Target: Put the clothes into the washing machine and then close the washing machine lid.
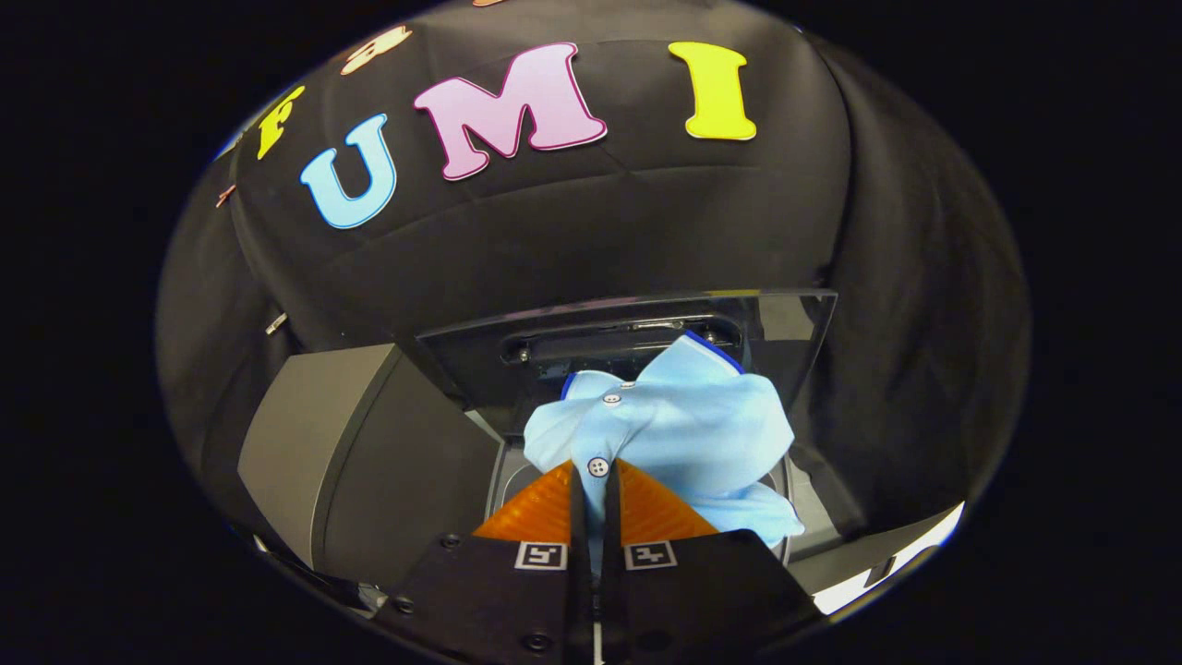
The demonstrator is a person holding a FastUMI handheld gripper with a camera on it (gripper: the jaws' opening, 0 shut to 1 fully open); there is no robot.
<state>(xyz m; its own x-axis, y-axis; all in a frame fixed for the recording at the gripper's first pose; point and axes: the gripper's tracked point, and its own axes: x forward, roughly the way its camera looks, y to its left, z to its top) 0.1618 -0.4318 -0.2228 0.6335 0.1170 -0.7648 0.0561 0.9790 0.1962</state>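
A light blue buttoned shirt (pixel 683 416) with a dark blue collar edge hangs bunched from my gripper (pixel 597 473), whose two fingers are shut on its button placket. The shirt hangs above the washing machine's opening (pixel 512 476), of which a grey rim shows beside the fingers. Just beyond the shirt the machine's dark lid (pixel 785 323) stands raised and open, with its handle recess facing me. The shirt's lower folds droop toward the opening and hide most of the drum.
The washing machine's grey body (pixel 314 453) stretches to the left of the fingers. Black booth cloth rises close behind the raised lid and wraps around both sides. A bright strip of floor or edge (pixel 886 573) shows low on the right.
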